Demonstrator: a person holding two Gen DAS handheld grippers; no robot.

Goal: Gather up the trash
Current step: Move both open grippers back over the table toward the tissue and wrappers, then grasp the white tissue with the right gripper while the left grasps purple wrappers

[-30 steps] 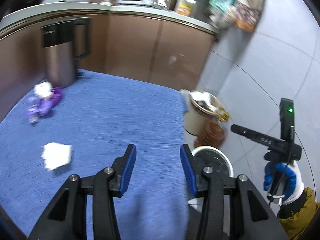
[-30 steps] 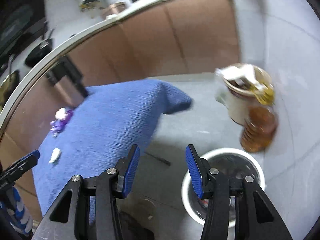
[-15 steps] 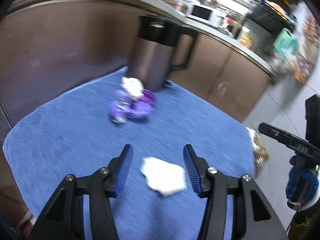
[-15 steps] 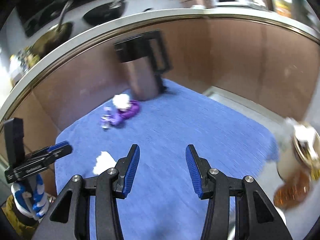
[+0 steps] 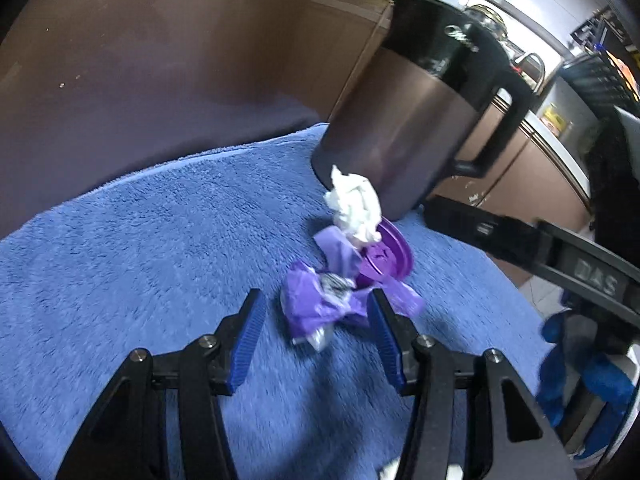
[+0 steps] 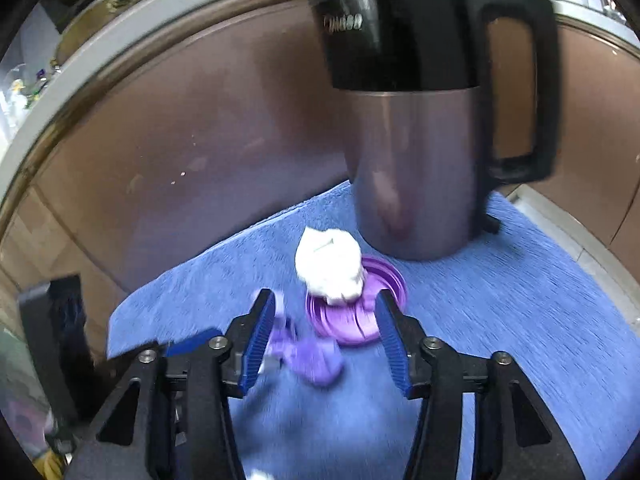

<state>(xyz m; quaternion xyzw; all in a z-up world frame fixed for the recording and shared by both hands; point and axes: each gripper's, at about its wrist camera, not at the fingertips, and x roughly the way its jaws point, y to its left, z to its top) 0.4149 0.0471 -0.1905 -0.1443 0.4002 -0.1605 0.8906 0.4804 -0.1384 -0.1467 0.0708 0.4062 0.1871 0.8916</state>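
— Closing in, both claws had swung from the bin side to the trash pile. The left claw (image 5: 314, 334) stood apart around the purple wrapper (image 5: 316, 306), gripping nothing.

— And the right claw (image 6: 324, 336)?

— Apart too, framing the purple lid (image 6: 352, 312) and white tissue (image 6: 330, 266) by the kettle (image 6: 420, 140), on the blue towel (image 6: 520, 300). Only the left view showed the wrapper sharply, so pickup looked imminent.

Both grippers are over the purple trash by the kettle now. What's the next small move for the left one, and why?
Probably ease the left gripper forward and down, then close on the crumpled purple wrapper. Its jaws are open with the wrapper lying loose on the blue towel between the fingertips, apart from the white tissue wad and purple lid beyond.
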